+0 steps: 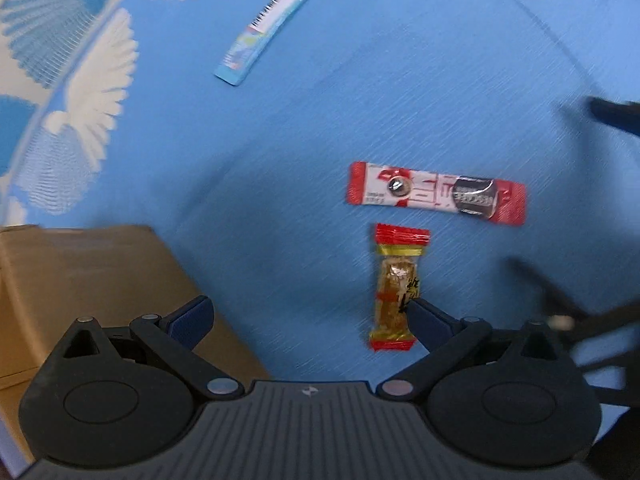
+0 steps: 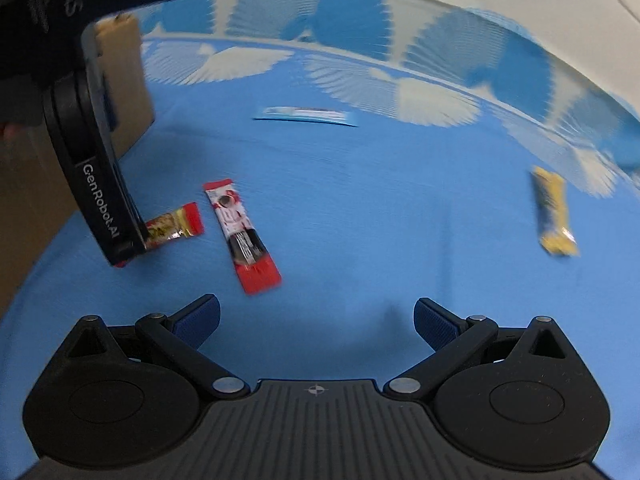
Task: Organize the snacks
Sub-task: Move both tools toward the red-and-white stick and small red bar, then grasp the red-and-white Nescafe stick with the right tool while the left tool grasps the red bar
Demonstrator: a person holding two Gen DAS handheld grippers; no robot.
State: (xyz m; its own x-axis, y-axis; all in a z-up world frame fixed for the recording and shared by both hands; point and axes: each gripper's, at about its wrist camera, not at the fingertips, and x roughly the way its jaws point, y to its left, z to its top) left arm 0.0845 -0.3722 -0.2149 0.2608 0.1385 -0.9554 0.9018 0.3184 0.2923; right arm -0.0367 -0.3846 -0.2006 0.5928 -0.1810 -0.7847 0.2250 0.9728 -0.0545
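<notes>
Closest to me, my left claw (image 1: 310,320) hangs wide open and empty, low over a gold candy with red ends (image 1: 396,288); one blue fingertip (image 1: 428,318) overlaps it, contact unclear. My right claw (image 2: 316,320) also gapes wide, holding nothing. A red coffee stick (image 1: 436,194) lies just beside the candy. Farther off lie a blue sachet (image 1: 270,26) and a blurred yellow packet (image 2: 554,212). A cardboard box (image 1: 80,280), cut off, sits left on the blue patterned cloth surface (image 1: 400,100).
</notes>
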